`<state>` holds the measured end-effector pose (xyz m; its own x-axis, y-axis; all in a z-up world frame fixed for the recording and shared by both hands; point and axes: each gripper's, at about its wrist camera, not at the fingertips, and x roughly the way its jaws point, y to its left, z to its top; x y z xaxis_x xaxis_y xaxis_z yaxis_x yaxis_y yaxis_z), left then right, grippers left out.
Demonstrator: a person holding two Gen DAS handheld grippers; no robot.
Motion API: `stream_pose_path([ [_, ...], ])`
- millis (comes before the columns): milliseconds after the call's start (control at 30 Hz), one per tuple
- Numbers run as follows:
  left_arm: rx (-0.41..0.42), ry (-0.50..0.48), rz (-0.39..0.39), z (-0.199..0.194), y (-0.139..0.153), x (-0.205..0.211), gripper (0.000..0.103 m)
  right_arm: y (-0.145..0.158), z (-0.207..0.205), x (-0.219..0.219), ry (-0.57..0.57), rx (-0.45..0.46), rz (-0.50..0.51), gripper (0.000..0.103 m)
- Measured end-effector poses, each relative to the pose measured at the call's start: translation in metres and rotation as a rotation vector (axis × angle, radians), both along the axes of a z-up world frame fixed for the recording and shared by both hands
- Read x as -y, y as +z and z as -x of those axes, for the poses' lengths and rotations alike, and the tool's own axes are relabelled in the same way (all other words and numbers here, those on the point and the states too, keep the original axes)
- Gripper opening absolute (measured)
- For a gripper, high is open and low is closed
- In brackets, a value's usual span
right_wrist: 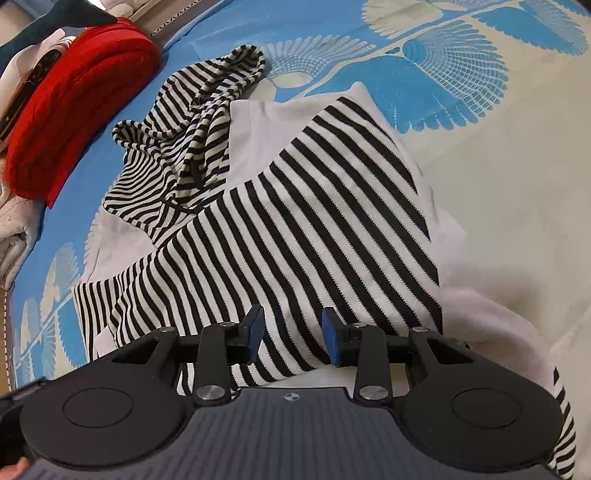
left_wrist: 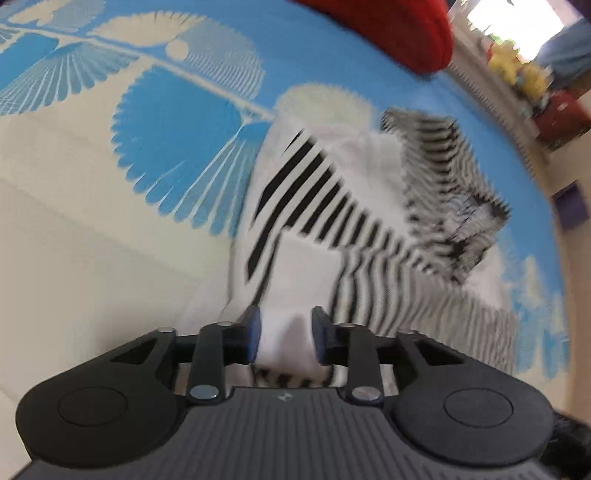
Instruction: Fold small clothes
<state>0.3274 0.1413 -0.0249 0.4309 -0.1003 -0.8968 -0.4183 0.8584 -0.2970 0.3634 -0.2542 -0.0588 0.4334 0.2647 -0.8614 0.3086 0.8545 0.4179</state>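
A small black-and-white striped garment with white parts [right_wrist: 332, 192] lies on a blue and cream patterned bedsheet [right_wrist: 498, 166]; its striped hood [right_wrist: 199, 122] is bunched at the far left. In the left wrist view the garment [left_wrist: 332, 206] is blurred. My left gripper [left_wrist: 285, 338] has a bunched white fold of the garment between its blue pads [left_wrist: 254, 334], which press it from both sides. My right gripper [right_wrist: 293, 338] is open, its blue pads [right_wrist: 334, 341] apart just above the striped panel, holding nothing.
A folded red cloth [right_wrist: 74, 110] lies at the sheet's far left edge, also in the left wrist view [left_wrist: 399, 33]. Pale folded fabric [right_wrist: 14, 229] sits beside it. Yellow and red objects [left_wrist: 546, 96] stand beyond the bed's edge.
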Motion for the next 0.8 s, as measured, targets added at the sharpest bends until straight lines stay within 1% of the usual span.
stream_pose_path([
  [67,-0.027,-0.007,-0.022,-0.002,-0.007,0.002,0.037,-0.002,-0.001,0.001,-0.003,-0.009,-0.007,0.037],
  [100,-0.026,-0.013,-0.024,-0.001,-0.009,0.002,0.037,-0.002,-0.001,0.002,-0.006,-0.014,-0.011,0.037],
  [167,-0.022,-0.038,-0.041,-0.002,-0.009,0.005,0.034,-0.003,-0.002,0.005,-0.012,-0.018,-0.011,0.037],
  [200,-0.014,-0.053,-0.055,-0.002,-0.007,0.008,0.018,-0.004,-0.003,0.006,-0.016,-0.020,-0.009,0.037],
  [233,-0.005,-0.070,-0.074,-0.002,-0.004,0.010,0.004,-0.004,-0.004,0.007,-0.020,-0.022,-0.010,0.037],
  [333,0.046,-0.096,-0.157,0.000,0.013,0.018,0.003,-0.005,-0.004,0.010,-0.028,-0.027,-0.015,0.037],
  [400,0.077,-0.086,-0.185,0.002,0.024,0.019,0.003,-0.005,-0.004,0.011,-0.033,-0.028,-0.014,0.037],
  [433,0.079,-0.076,-0.202,0.003,0.027,0.019,0.003,-0.005,-0.004,0.012,-0.035,-0.027,-0.014,0.037],
  [467,0.068,-0.067,-0.220,0.003,0.028,0.019,0.003,-0.005,-0.004,0.013,-0.036,-0.026,-0.014,0.037],
  [500,0.048,-0.056,-0.245,0.003,0.026,0.019,0.000,-0.004,-0.004,0.013,-0.037,-0.025,-0.011,0.037],
  [533,0.023,-0.046,-0.278,0.002,0.023,0.018,0.000,-0.004,-0.003,0.015,-0.042,-0.025,-0.004,0.037],
  [567,-0.006,-0.040,-0.295,0.001,0.017,0.016,0.000,-0.005,-0.003,0.016,-0.050,-0.027,0.005,0.037],
  [600,-0.025,-0.040,-0.278,0.000,0.012,0.013,0.000,-0.007,-0.003,0.018,-0.061,-0.034,0.012,0.037],
  [633,-0.021,-0.033,-0.250,0.001,0.010,0.011,0.000,-0.010,-0.003,0.021,-0.080,-0.050,0.015,0.037],
  [667,0.014,-0.030,-0.230,0.002,0.015,0.011,0.000,-0.014,-0.002,0.025,-0.101,-0.070,0.014,0.037],
  [700,0.059,-0.051,-0.224,0.003,0.022,0.016,0.000,-0.018,-0.001,0.028,-0.119,-0.089,0.014,0.037],
  [767,0.136,-0.139,-0.206,0.003,0.033,0.030,0.001,-0.022,0.001,0.030,-0.138,-0.107,0.015,0.036],
  [800,0.144,-0.169,-0.192,0.002,0.032,0.036,0.005,-0.021,0.002,0.031,-0.143,-0.108,0.019,0.036],
])
